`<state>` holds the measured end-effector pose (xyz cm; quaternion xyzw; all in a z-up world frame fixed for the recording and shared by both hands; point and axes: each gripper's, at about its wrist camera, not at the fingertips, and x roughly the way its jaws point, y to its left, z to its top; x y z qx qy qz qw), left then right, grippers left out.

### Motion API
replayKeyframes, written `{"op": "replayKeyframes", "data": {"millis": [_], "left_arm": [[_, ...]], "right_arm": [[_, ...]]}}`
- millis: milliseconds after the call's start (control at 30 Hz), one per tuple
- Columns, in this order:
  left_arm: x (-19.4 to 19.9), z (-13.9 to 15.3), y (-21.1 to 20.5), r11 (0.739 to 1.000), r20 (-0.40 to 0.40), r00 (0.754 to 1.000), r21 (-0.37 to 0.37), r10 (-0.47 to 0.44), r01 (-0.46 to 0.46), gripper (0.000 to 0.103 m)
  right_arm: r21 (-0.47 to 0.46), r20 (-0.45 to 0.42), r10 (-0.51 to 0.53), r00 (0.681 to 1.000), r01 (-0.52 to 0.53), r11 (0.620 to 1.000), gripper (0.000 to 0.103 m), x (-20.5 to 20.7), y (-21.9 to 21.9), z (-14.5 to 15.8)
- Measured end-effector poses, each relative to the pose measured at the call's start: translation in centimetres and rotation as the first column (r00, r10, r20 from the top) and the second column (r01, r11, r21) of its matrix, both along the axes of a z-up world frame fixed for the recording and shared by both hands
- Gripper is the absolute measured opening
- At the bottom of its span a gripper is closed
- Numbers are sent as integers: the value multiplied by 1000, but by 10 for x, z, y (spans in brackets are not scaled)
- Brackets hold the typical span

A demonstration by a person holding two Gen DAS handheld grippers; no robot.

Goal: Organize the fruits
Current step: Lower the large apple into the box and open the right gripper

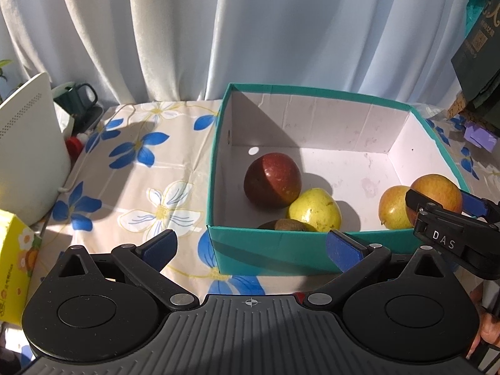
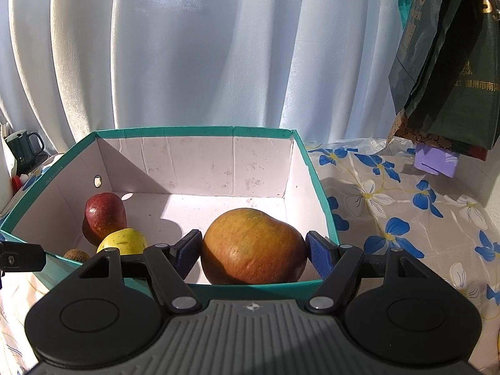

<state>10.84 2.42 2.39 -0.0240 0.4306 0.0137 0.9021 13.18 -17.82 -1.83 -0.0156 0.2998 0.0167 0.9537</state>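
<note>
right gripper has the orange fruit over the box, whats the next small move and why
Probably lower a little and open the jaws. The right gripper holds the orange fruit inside the box, in its right part, clear of the red apple and the yellow one.

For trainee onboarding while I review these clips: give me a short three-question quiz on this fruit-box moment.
1. True or false: the left gripper holds a fruit.
2. The dark red apple lies: A on the flowered tablecloth; B inside the teal cardboard box; C between gripper pads.
3. What does the right gripper grip?
Key: 1 false, it is open and empty; 2 B; 3 the orange-yellow round fruit.
</note>
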Motion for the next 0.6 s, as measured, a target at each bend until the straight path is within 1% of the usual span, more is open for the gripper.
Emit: {"op": "replayKeyframes", "data": {"millis": [367, 400, 433, 533, 567, 600], "left_arm": [[-7, -1, 6, 1000, -8, 1000, -17, 8, -8, 103], [-8, -2, 7, 1000, -11, 1000, -21, 11, -11, 103], [-8, -3, 9, 1000, -16, 1000, -24, 13, -14, 103], [-11, -8, 12, 999, -41, 999, -34, 19, -20, 103], [-12, -9, 13, 999, -51, 999, -35, 19, -21, 103], [-13, -11, 13, 999, -60, 998, -33, 17, -19, 103]], "right_arm": [[-7, -8, 8, 1000, -8, 1000, 74, -1, 1, 2], [-9, 3, 5, 1000, -5, 1000, 84, -3, 0, 4], [-7, 15, 6, 1000, -6, 1000, 88, -5, 0, 5], [12, 43, 15, 999, -15, 1000, 89, -13, -1, 12], [16, 50, 18, 999, -18, 1000, 90, -16, -1, 14], [20, 59, 21, 998, -22, 1000, 94, -20, -2, 17]]}}
